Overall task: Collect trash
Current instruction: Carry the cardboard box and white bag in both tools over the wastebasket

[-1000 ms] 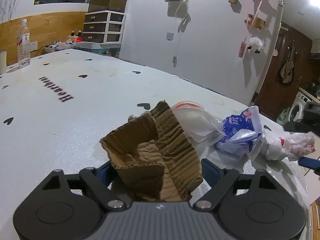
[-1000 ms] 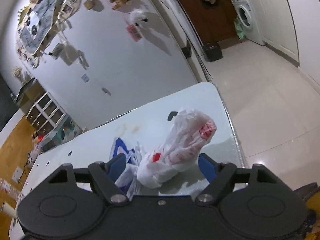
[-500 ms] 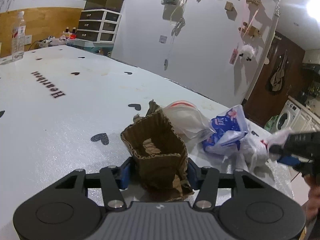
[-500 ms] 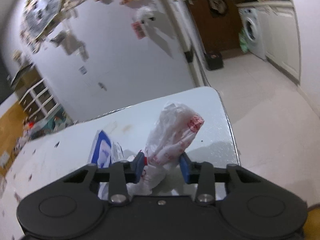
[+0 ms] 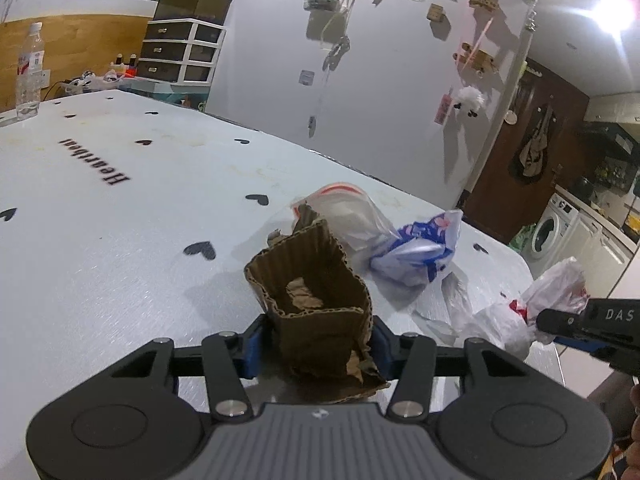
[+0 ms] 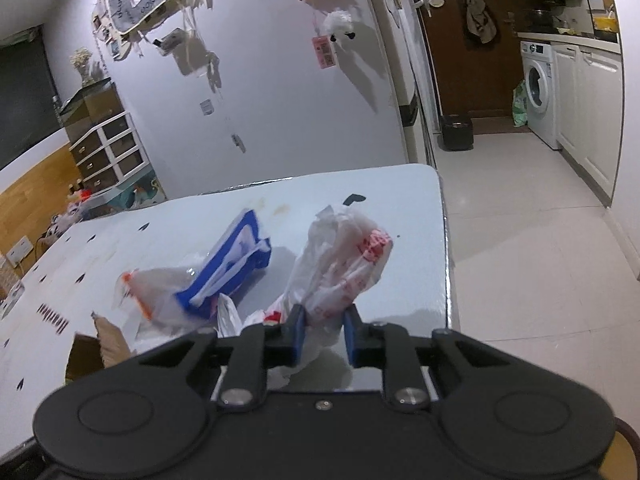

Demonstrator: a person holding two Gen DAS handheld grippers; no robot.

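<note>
Two handheld grippers work over a white counter (image 5: 120,240) printed with small black hearts. The left gripper (image 5: 316,340) has its blue-padded jaws pinching a torn piece of brown corrugated cardboard (image 5: 316,300), which stands bent and roughly upright at the near edge of the counter. Just beyond the cardboard lies a clear plastic bag with a red-orange trim (image 5: 344,212), and to its right, touching it, a crumpled blue and white wrapper (image 5: 420,248).

The right gripper (image 6: 324,332) has its jaws pressed onto a crumpled white plastic bag with red print (image 6: 344,268), near the right end of the counter (image 6: 400,200). The bag stands up beyond the jaws; whether it touches the counter cannot be told. From this view the blue and white wrapper (image 6: 236,268) lies just left of that bag, the clear bag (image 6: 160,292) further left, and a corner of the cardboard (image 6: 104,344) shows at the near left.

A clear water bottle (image 5: 29,72) stands at the far left of the counter. Past the counter's right end, a washing machine (image 6: 538,92) stands against the far wall
</note>
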